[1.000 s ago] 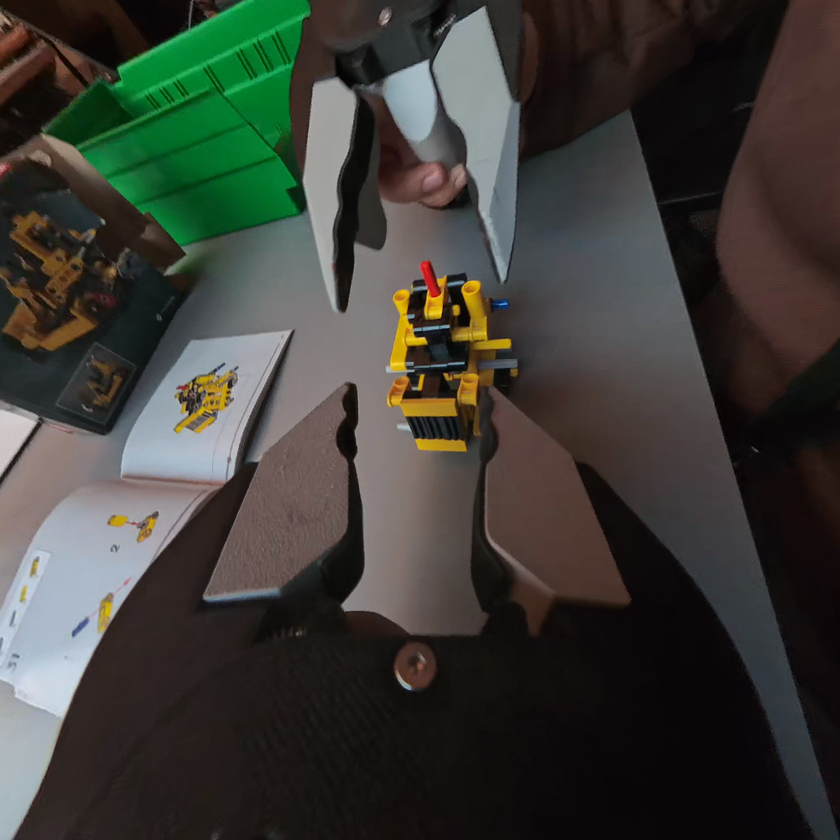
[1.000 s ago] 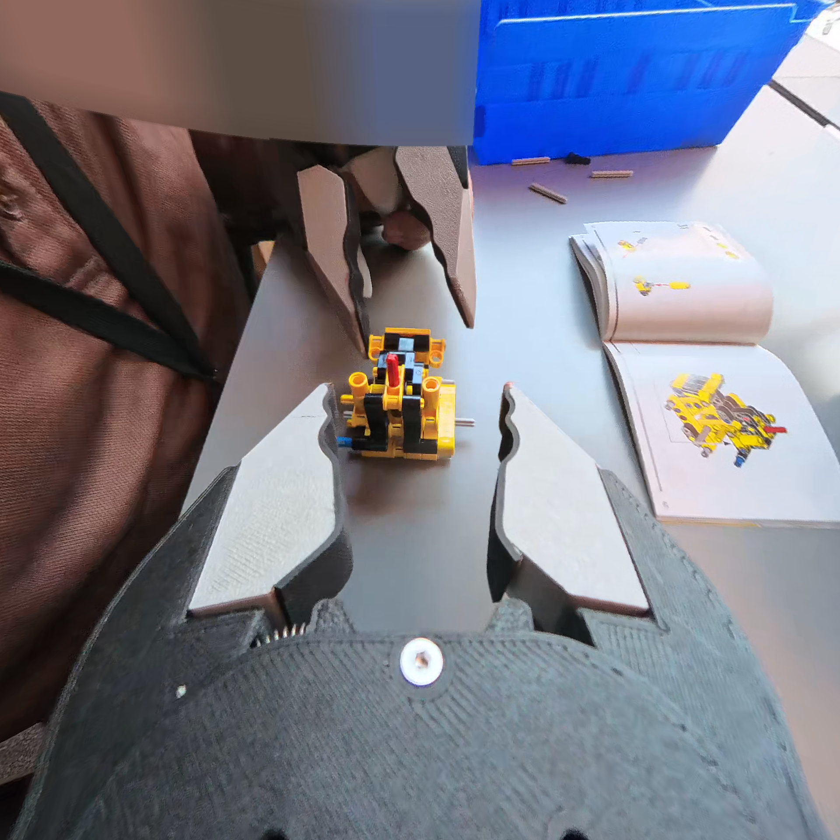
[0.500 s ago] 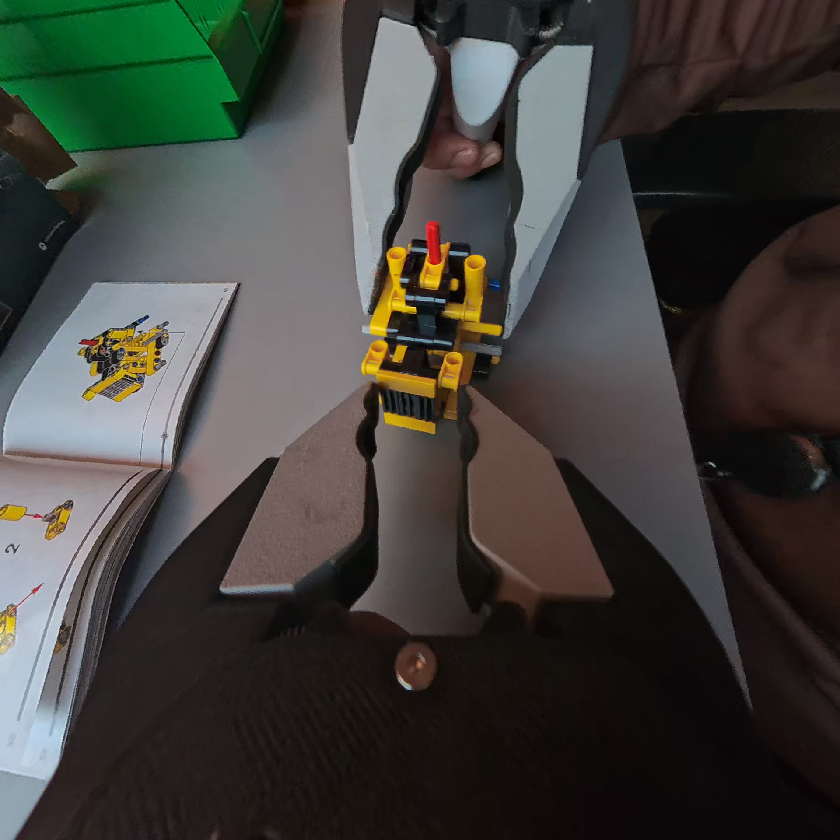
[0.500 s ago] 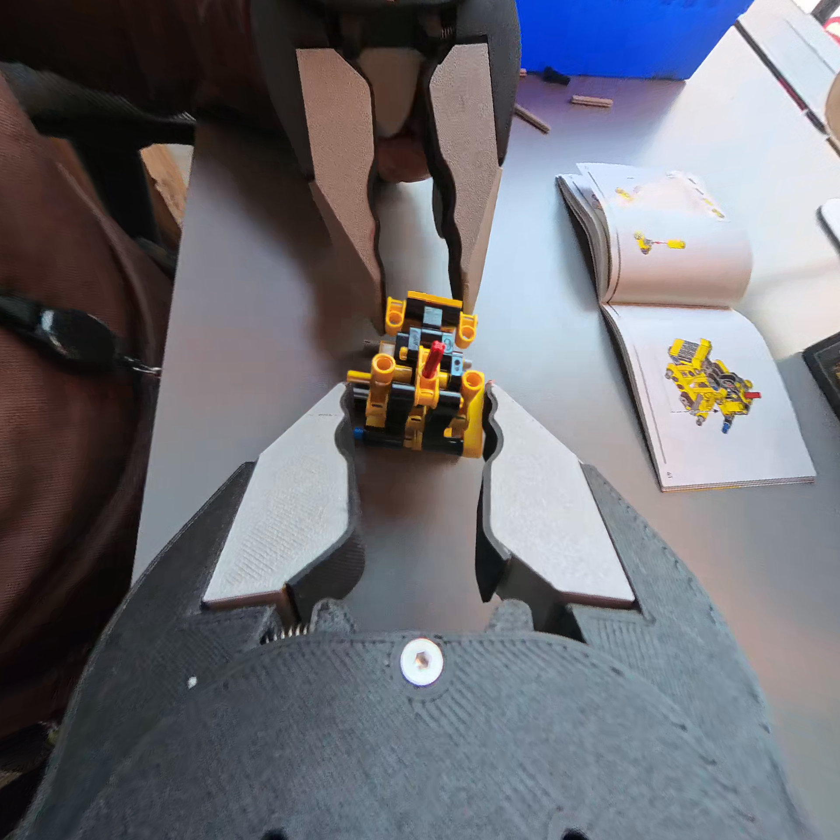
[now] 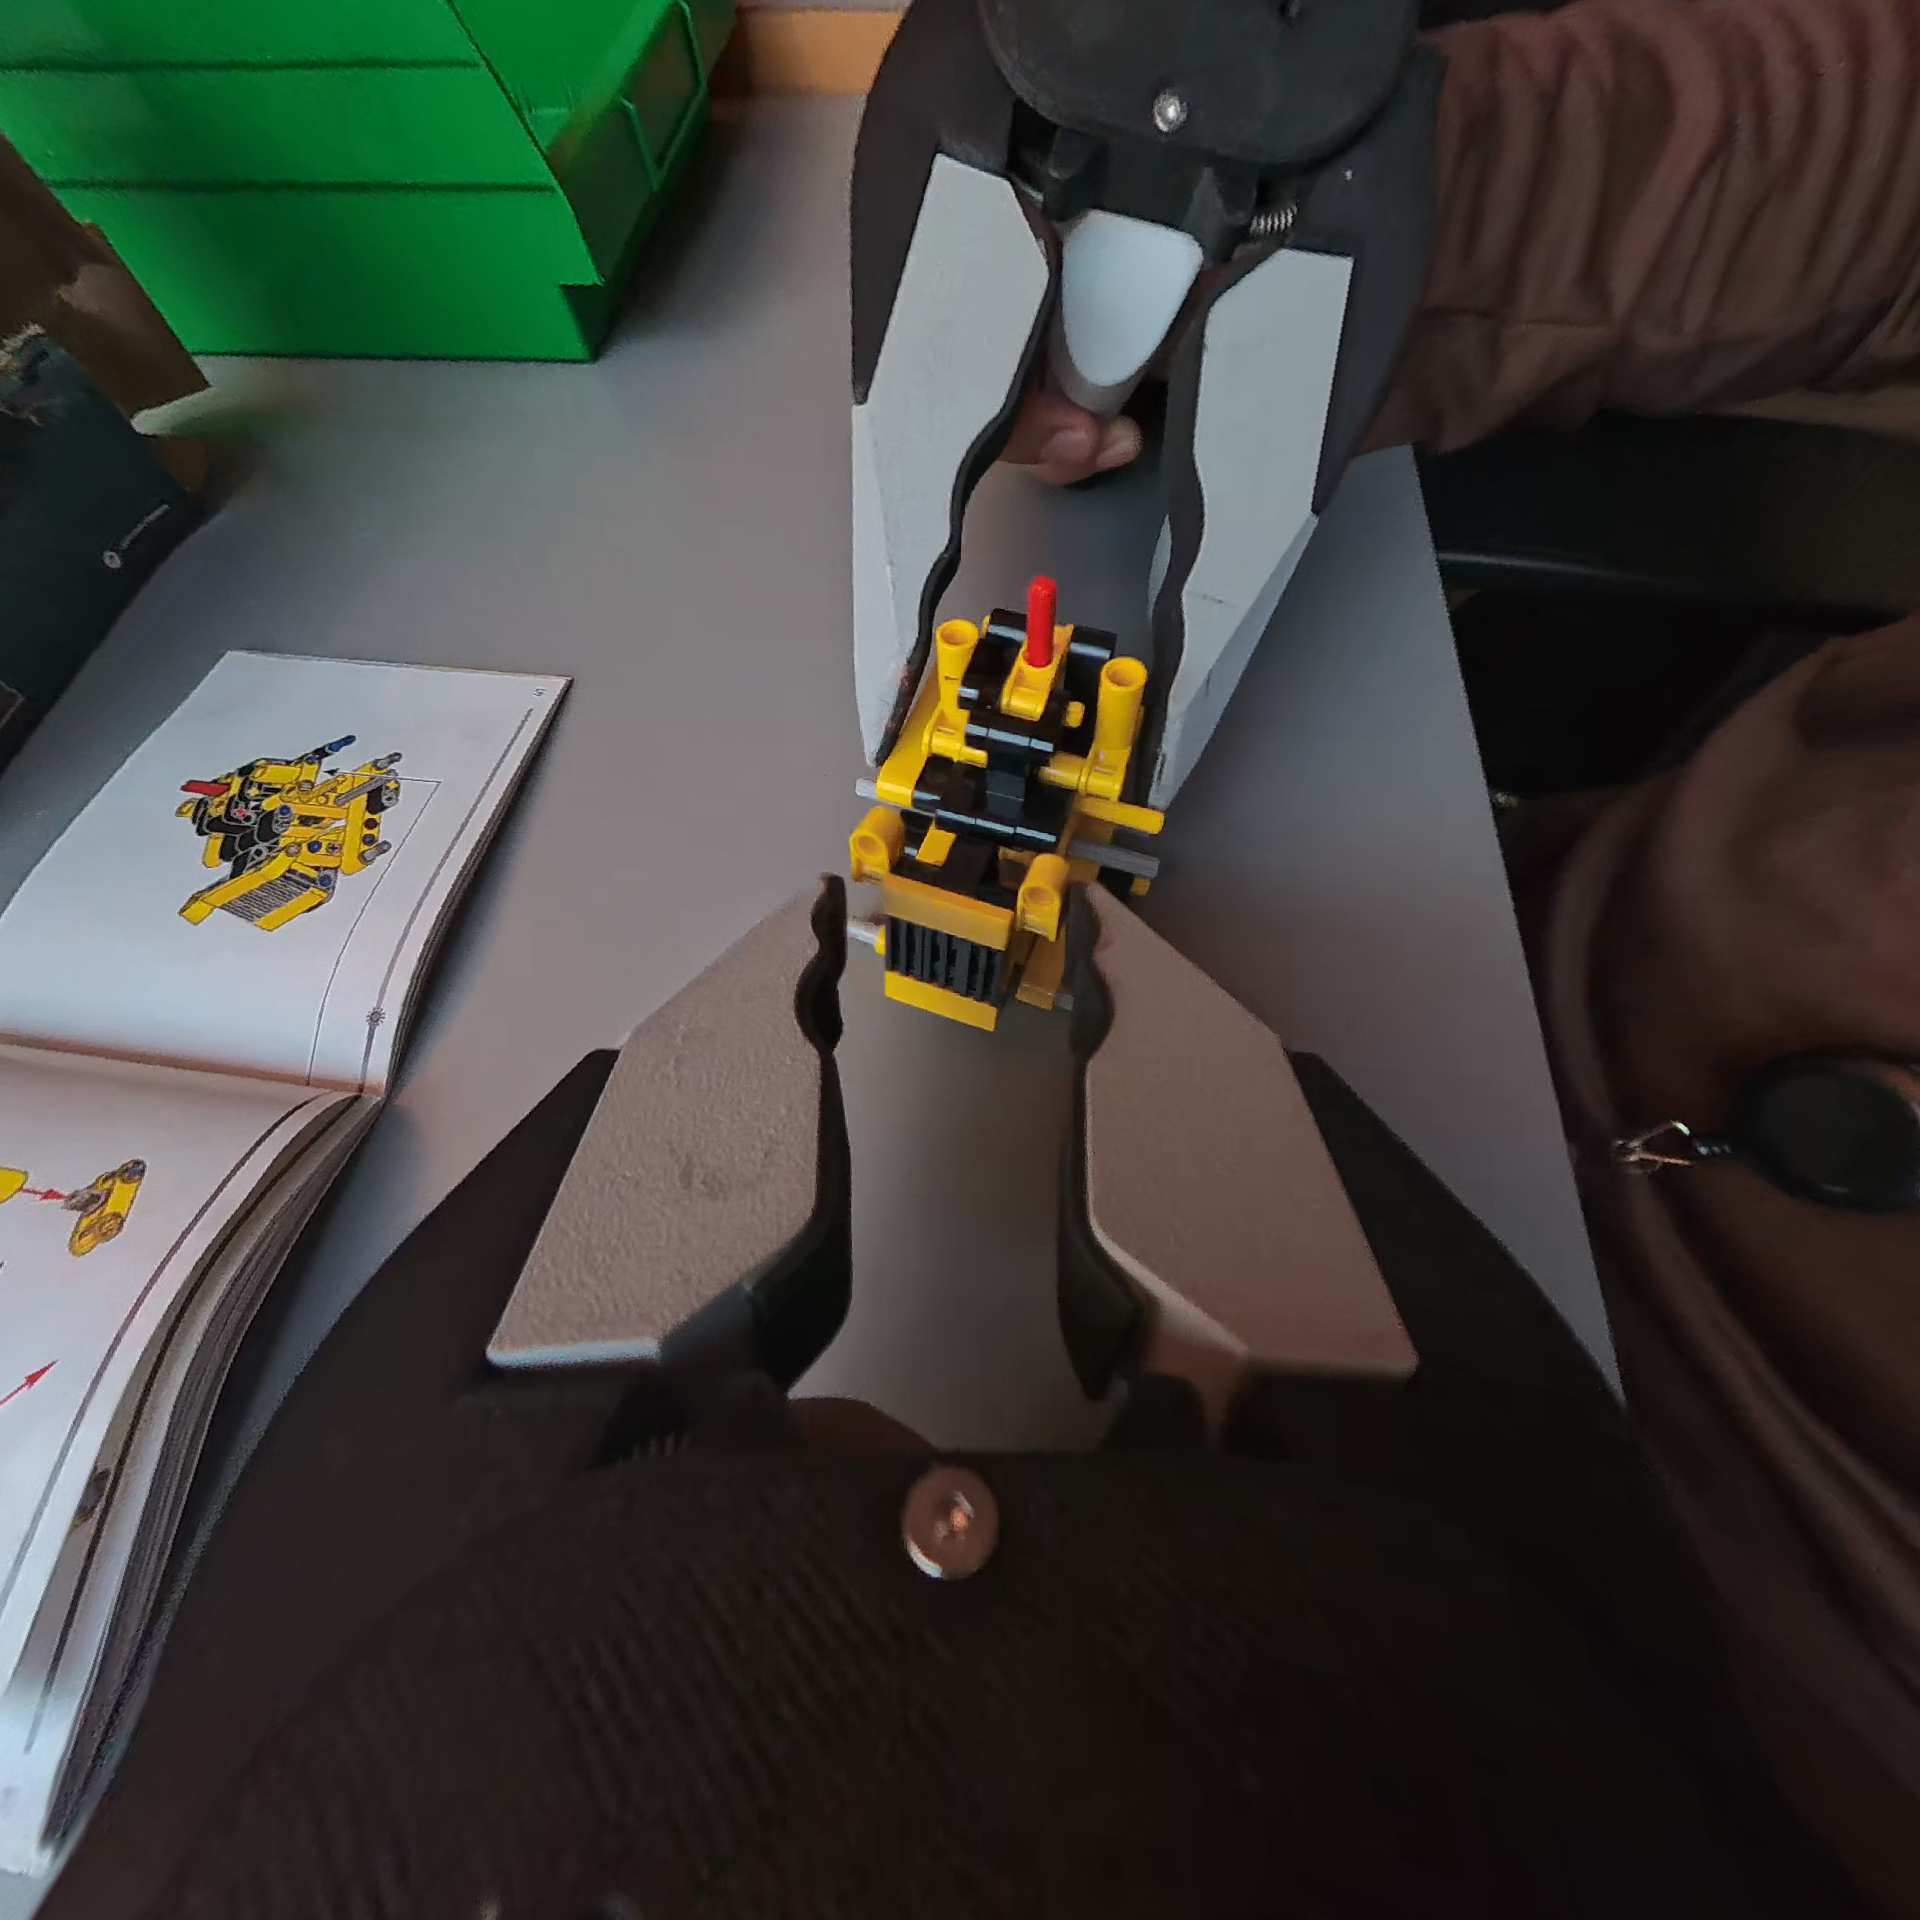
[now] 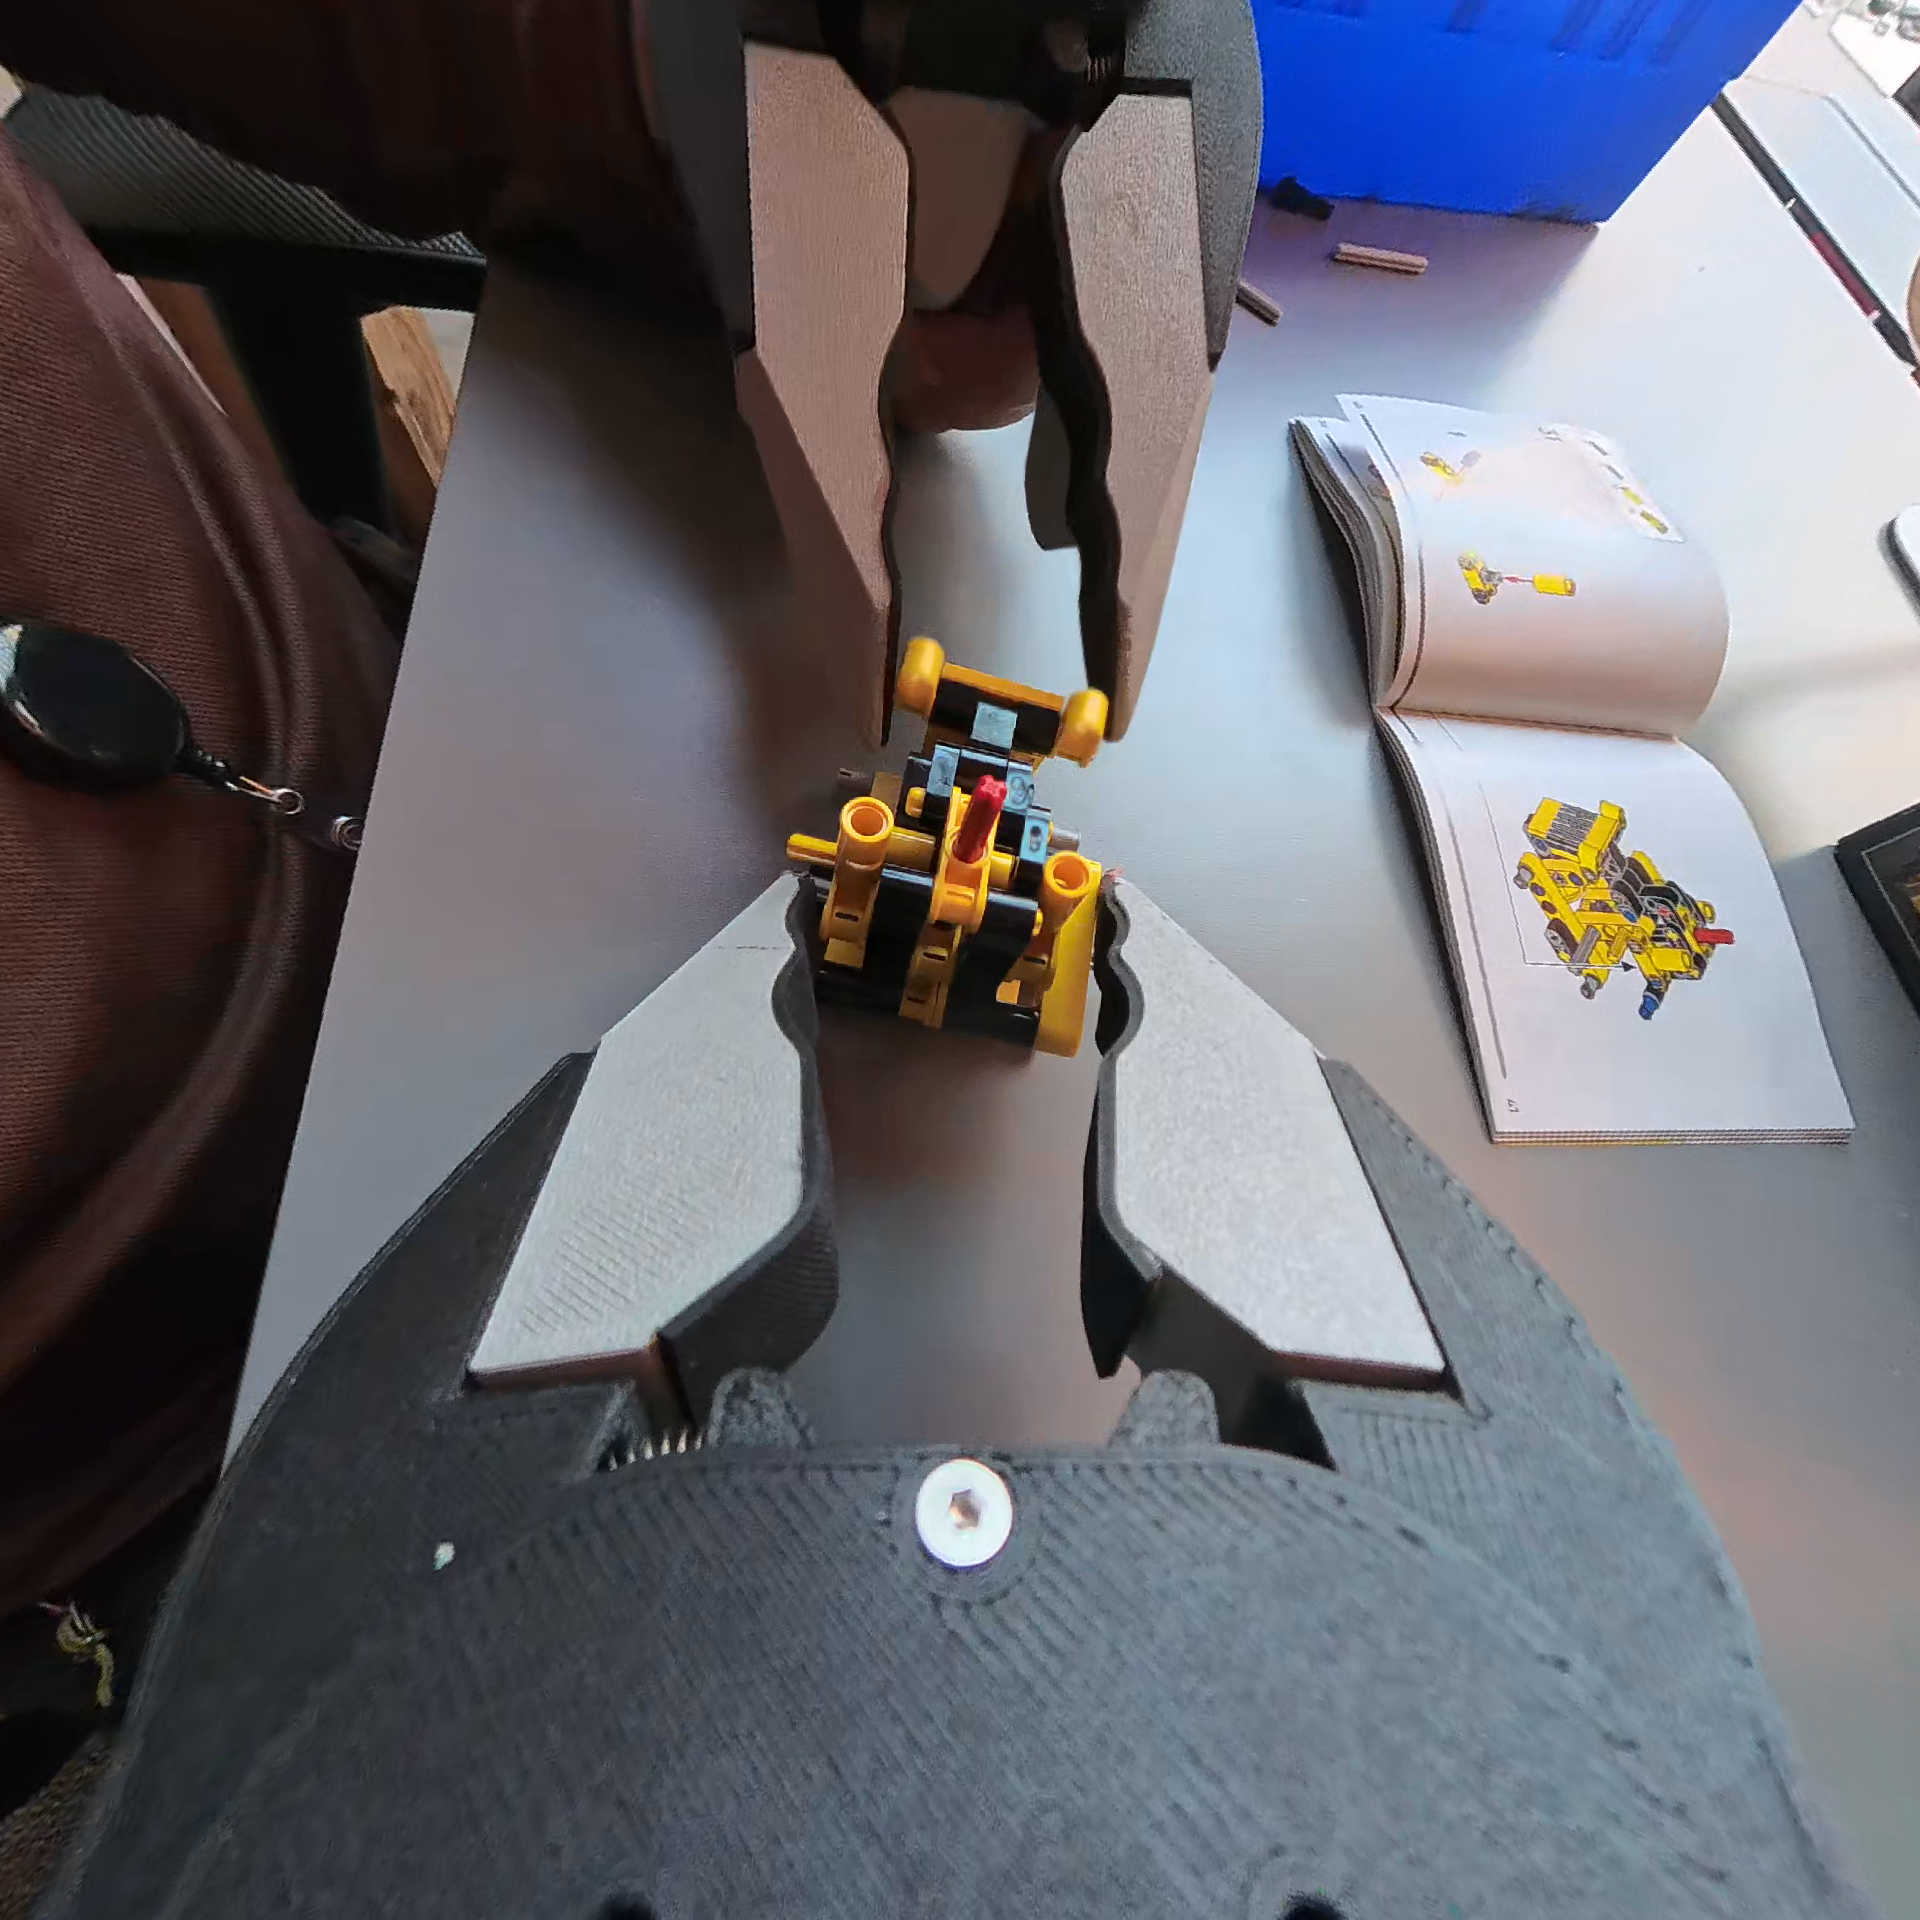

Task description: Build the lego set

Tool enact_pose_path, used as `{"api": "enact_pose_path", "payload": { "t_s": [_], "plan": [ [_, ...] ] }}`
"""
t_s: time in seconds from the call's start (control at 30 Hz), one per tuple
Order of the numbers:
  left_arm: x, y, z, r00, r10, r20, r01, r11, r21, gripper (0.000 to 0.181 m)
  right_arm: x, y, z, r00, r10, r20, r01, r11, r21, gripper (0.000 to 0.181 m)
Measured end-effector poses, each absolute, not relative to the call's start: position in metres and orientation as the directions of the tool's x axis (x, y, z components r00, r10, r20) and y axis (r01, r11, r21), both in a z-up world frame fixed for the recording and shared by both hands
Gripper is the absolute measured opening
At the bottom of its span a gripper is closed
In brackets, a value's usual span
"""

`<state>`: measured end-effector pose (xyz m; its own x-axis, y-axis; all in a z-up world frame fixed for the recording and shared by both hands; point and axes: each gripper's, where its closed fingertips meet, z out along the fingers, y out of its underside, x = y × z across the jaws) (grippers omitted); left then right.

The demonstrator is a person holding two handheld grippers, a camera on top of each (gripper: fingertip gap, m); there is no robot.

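Note:
A small yellow and black lego model (image 5: 997,790) with a red pin (image 5: 1039,613) on top sits on the grey table (image 5: 644,540). My left gripper (image 5: 956,925) grips its near end, the one with the black grille, between both fingertips. My right gripper (image 5: 1023,774) comes in from the far side, its grey fingers clamped on the other end. In the right wrist view the model (image 6: 956,914) sits tight between my right gripper's (image 6: 951,914) fingertips. The left gripper (image 6: 992,696) holds the far yellow end there. The model looks slightly tilted.
An open instruction booklet (image 5: 281,862) lies left of the model, also in the right wrist view (image 6: 1621,935). A green bin (image 5: 312,177) and a dark box (image 5: 62,540) stand behind it. A blue bin (image 6: 1475,94) and small brown sticks (image 6: 1377,257) lie farther off. The person's brown clothing (image 5: 1714,935) is beyond the table edge.
Both grippers came in from opposite ends and closed on the model. A second ago they were open and apart from it; now their fingertips press on it.

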<state>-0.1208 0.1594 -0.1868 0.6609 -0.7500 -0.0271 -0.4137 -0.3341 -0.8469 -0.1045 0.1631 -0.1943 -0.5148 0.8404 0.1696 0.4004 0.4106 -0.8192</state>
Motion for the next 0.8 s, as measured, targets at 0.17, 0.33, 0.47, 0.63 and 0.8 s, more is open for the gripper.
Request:
{"api": "enact_pose_path", "payload": {
  "t_s": [0.17, 0.33, 0.47, 0.63, 0.8],
  "plan": [
    [-0.13, 0.161, -0.166, 0.695, -0.719, 0.024, -0.28, -0.301, -0.912, 0.039, -0.105, 0.163, -0.194, -0.534, 0.827, 0.177, 0.386, 0.424, -0.819, 0.051],
    [-0.133, 0.157, -0.157, 0.681, -0.73, 0.057, -0.221, -0.279, -0.935, 0.041, -0.105, 0.164, -0.191, -0.531, 0.829, 0.178, 0.37, 0.415, -0.831, 0.049],
    [-0.126, 0.153, -0.168, 0.642, -0.763, 0.069, -0.281, -0.319, -0.905, 0.048, -0.105, 0.168, -0.186, -0.531, 0.831, 0.167, 0.355, 0.397, -0.847, 0.045],
    [-0.125, 0.154, -0.175, 0.632, -0.769, 0.101, -0.301, -0.364, -0.882, 0.051, -0.109, 0.187, -0.188, -0.497, 0.848, 0.184, 0.371, 0.4, -0.838, 0.046],
    [-0.143, 0.162, -0.174, 0.692, -0.722, 0.014, -0.321, -0.326, -0.889, 0.05, -0.105, 0.196, -0.17, -0.489, 0.863, 0.127, 0.302, 0.304, -0.904, 0.048]
  ]
}}
